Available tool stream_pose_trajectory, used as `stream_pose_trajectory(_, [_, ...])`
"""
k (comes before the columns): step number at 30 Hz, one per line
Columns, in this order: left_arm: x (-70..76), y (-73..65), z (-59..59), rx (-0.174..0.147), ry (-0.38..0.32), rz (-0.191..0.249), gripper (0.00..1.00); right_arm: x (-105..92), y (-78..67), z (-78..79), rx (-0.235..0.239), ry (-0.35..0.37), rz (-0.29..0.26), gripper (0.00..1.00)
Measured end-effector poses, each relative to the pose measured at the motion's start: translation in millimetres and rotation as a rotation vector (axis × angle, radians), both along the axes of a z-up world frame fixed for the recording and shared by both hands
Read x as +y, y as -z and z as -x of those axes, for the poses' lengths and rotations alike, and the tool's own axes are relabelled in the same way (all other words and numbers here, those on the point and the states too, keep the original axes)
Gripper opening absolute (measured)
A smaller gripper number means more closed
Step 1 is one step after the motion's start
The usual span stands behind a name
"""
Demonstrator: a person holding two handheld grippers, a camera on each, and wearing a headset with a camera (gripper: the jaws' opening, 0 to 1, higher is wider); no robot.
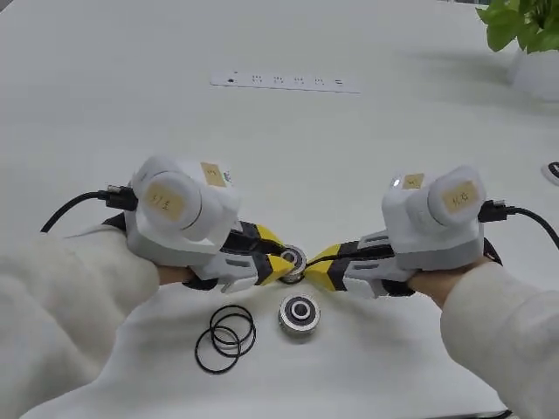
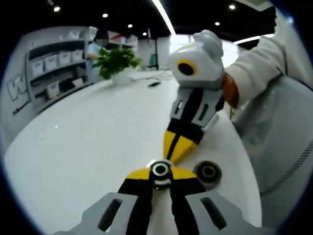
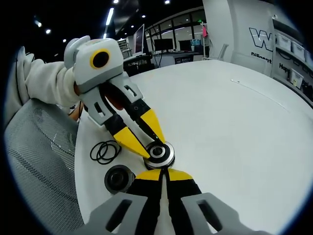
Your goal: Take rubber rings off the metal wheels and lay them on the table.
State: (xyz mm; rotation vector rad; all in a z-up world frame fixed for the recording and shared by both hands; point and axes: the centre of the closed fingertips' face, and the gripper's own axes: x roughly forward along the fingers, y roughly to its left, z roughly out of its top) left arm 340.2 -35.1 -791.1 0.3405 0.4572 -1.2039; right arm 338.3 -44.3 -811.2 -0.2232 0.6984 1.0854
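One white table (image 1: 367,131) w/ power strip (image 1: 284,81) at far side, plant (image 1: 520,22) at far right corner; shelves (image 2: 51,63) w/ bins along room wall. Left gripper (image 1: 284,264) clamped on metal wheel (image 1: 293,258), gripped betw. yellow tips. Right gripper (image 1: 313,264) jaws pressed together, tips touching that wheel's rim from opp. side. Second wheel (image 1: 299,314) flat on table just beside; three rubber rings (image 1: 225,336) overlapping near it
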Motion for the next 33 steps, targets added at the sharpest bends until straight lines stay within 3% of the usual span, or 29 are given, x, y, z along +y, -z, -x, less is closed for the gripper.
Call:
stream_pose_trajectory(5, [-0.4,-0.5,1.2,-0.008,0.0,0.0,0.14,-1.3,0.0,-1.4,0.047,0.041,-0.03,0.0])
stream_pose_trajectory(9, [-0.9,-1.0,1.8,-0.014,0.001,-0.002,0.14,-1.9,-1.5,-0.8,0.128,0.106,-0.079,0.0])
stream_pose_trajectory(14, [-1.3,-1.4,2.1,-0.018,0.0,-0.003,0.14,-3.4,-4.7,-0.7,0.169,0.144,-0.114,0.0])
stream_pose_trajectory(23, [-1.0,-1.2,1.7,-0.02,-0.002,-0.001,0.13,-6.1,-9.3,-5.2,0.213,0.189,-0.174,0.0])
stream_pose_trajectory(25, [-1.1,-1.3,1.8,-0.021,-0.003,-0.001,0.13,-4.1,-13.3,-6.1,0.227,0.201,-0.21,0.0])
stream_pose_trajectory(33, [-1.0,-1.1,1.5,-0.027,-0.003,-0.005,0.13,-0.5,-17.1,-5.5,0.235,0.21,-0.227,0.0])
